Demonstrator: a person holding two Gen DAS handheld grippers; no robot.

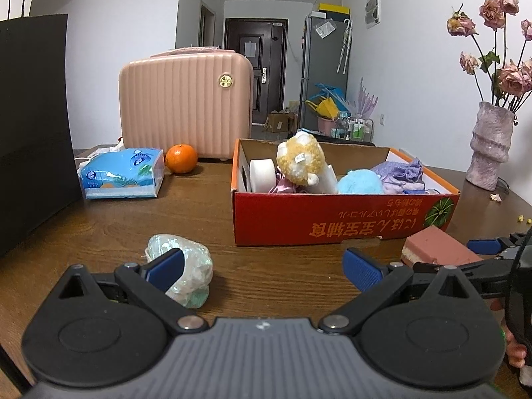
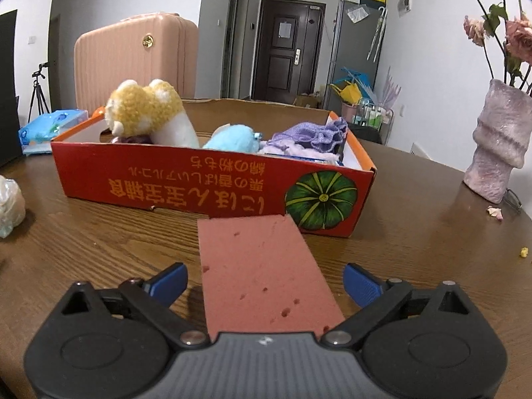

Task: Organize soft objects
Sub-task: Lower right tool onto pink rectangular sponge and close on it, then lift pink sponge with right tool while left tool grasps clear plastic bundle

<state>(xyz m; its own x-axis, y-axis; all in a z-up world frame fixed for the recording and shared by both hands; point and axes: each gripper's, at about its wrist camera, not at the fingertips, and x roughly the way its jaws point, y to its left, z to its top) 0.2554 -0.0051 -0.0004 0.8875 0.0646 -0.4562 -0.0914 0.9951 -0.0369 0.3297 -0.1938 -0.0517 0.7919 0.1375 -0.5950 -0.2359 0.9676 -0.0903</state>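
red carton, open-topped, on the wooden bench; holds a yellow knitted toy, a blue plush and lilac knitwear.
pink sponge block: flat on the bench, far end touching the carton's front wall, between the spread pads of the right claw, gaps either side, nothing gripped.
left claw: wide open, empty; crumpled plastic bag by its left finger, in front of the carton.
left view only: orange, white roll in the carton.
right view only: tripod, far left of the carton.
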